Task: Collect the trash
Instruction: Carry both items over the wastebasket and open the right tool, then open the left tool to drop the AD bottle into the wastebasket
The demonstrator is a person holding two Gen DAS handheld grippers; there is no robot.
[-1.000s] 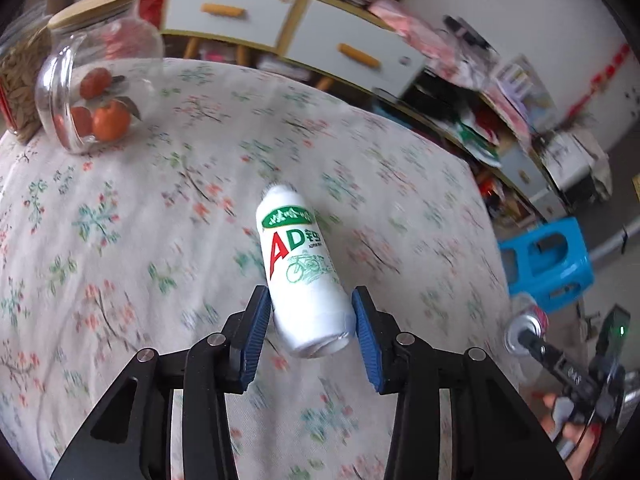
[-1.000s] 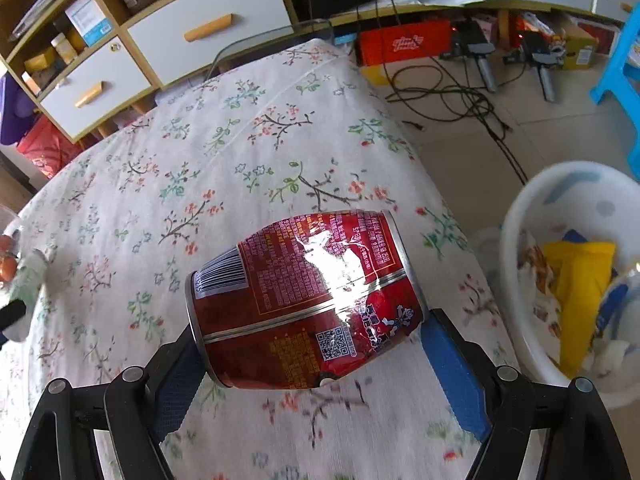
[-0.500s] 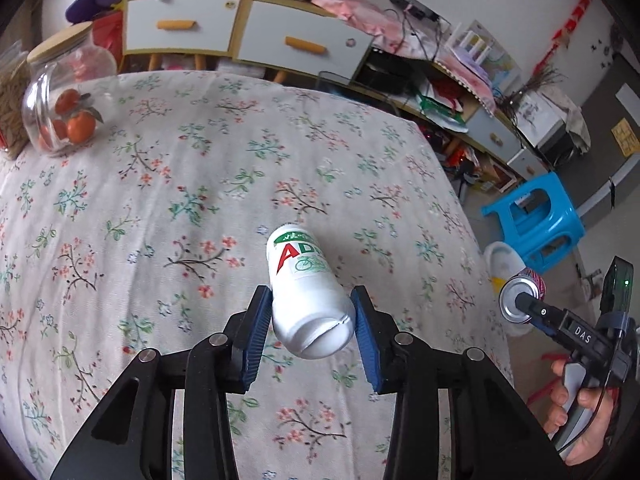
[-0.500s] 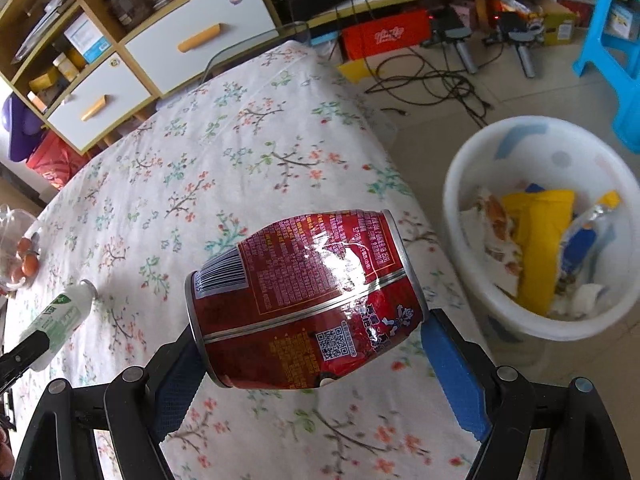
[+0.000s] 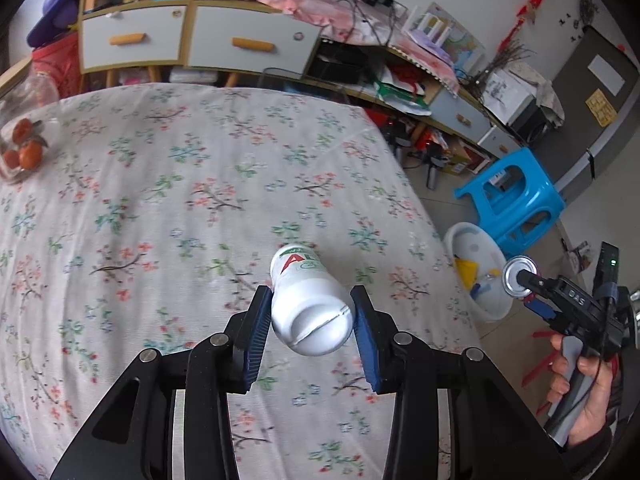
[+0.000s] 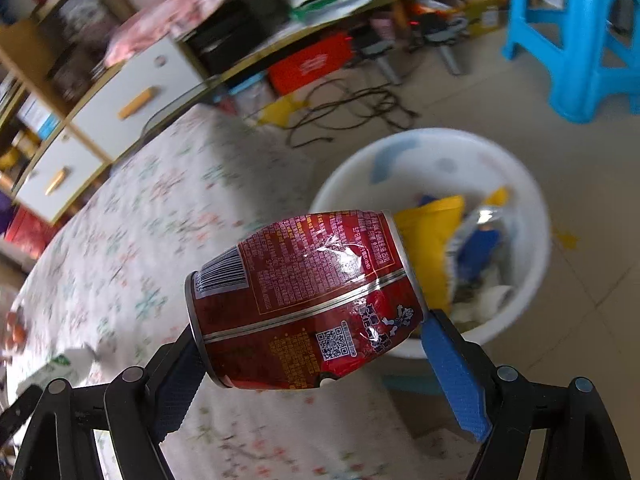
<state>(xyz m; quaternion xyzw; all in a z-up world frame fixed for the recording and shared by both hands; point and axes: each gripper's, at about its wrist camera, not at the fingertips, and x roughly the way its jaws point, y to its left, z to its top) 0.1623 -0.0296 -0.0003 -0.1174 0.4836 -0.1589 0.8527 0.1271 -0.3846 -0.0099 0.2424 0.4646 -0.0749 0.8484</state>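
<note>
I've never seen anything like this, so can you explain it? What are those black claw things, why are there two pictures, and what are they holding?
Those claws are hand-held grabbers, not a robot. A person holds one in each hand, and you can see the person's right hand on a handle. Each grabber has a little camera looking along its two fingers, so one picture comes from each.

In the left camera's picture, the left gripper squeezes a white bottle above a table with a flowery tablecloth. A glass jar with orange fruit inside stands at the table's far left.

In the right camera's picture, the right gripper squeezes a dented red can. Behind it on the floor is a white bin already holding wrappers, near a blue stool. They are picking up trash.
</note>
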